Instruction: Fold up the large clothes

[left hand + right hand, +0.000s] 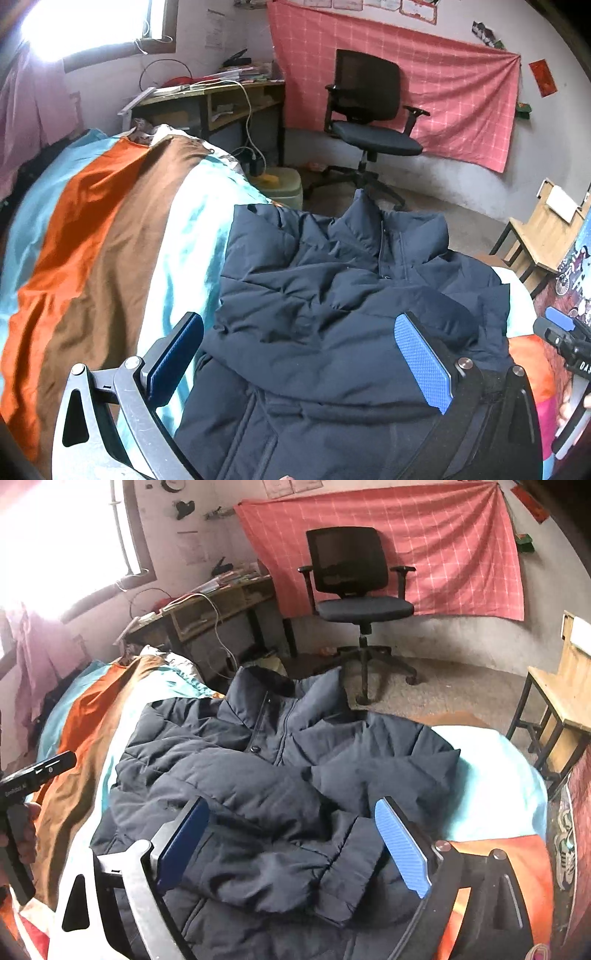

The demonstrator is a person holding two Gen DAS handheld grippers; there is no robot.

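**Dark puffer jacket spread on the striped bed, both grippers wide above it**

Left wrist view first: a bed [110, 229] fills the near ground, dressed in a cover of broad stripes, pale blue, orange, brown and white. Beyond its far end a wooden desk [221, 99] stands under a blazing window [85, 26], stacked with books and papers, a white cable trailing down its front. A black office chair [369, 122] sits on the grey floor before a pink checked cloth [424, 85] pinned to the wall. Off to the right, a small wooden chair [543, 232].

Now the garment: a navy quilted jacket [332, 288] lies front-up on the bed, collar raised toward the office chair, zip running down the middle, fabric rumpled in soft ridges. From the right wrist view, one sleeve is folded across the chest, its cuff [343, 878] lying near the lower hem.

Left gripper [299, 365] hovers over the jacket's lower half, fingers spread wide, nothing between them. Right gripper [295, 853] sits likewise, fingers wide apart either side of that folded sleeve, not closed on it.

Down by the foot of the bed, a pale green container [284, 184] stands on the floor with something yellow resting on top; what is inside I cannot tell.
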